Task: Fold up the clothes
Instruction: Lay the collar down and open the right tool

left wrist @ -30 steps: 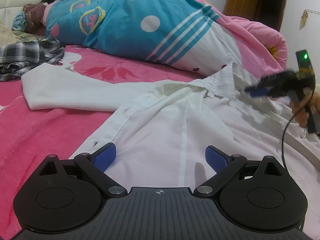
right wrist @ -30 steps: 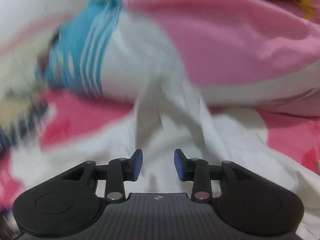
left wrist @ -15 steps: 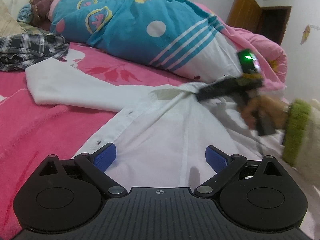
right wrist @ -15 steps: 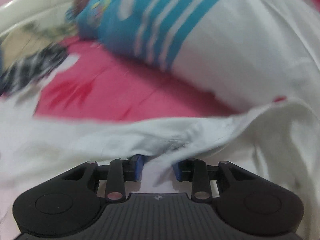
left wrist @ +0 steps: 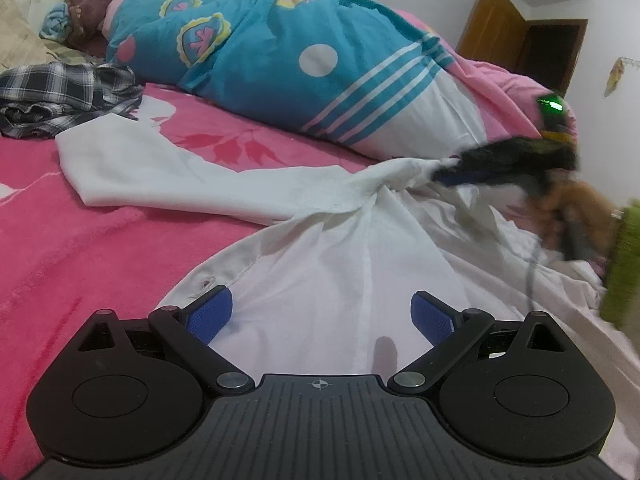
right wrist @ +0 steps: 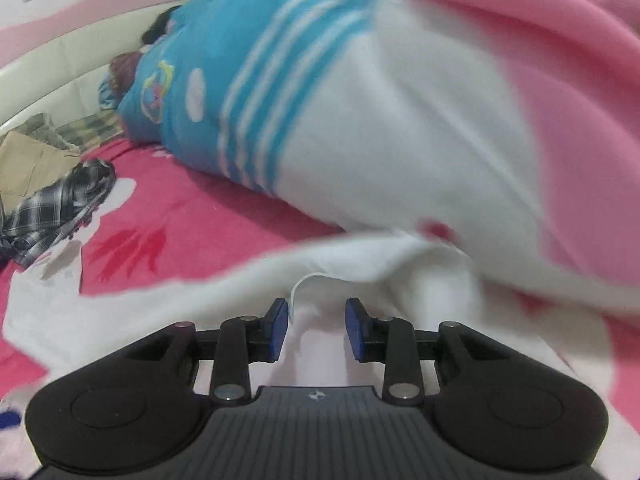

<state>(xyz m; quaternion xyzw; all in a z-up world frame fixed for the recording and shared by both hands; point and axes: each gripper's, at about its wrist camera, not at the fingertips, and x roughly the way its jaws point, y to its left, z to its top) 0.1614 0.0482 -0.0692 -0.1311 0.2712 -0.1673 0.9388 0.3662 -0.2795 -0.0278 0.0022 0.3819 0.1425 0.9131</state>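
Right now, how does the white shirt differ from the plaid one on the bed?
The white shirt is plain; the plaid shirt is dark checked. The white shirt lies spread out with one sleeve stretched across the pink cover; the plaid shirt sits crumpled in a heap farther back. The white shirt's fabric sits between the right gripper's opening jaws; nothing touches the plaid shirt. Both are unfolded.

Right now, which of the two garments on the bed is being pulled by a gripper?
The white shirt: the right gripper tugs its bunched cloth. The checked shirt lies crumpled and untouched, far off.
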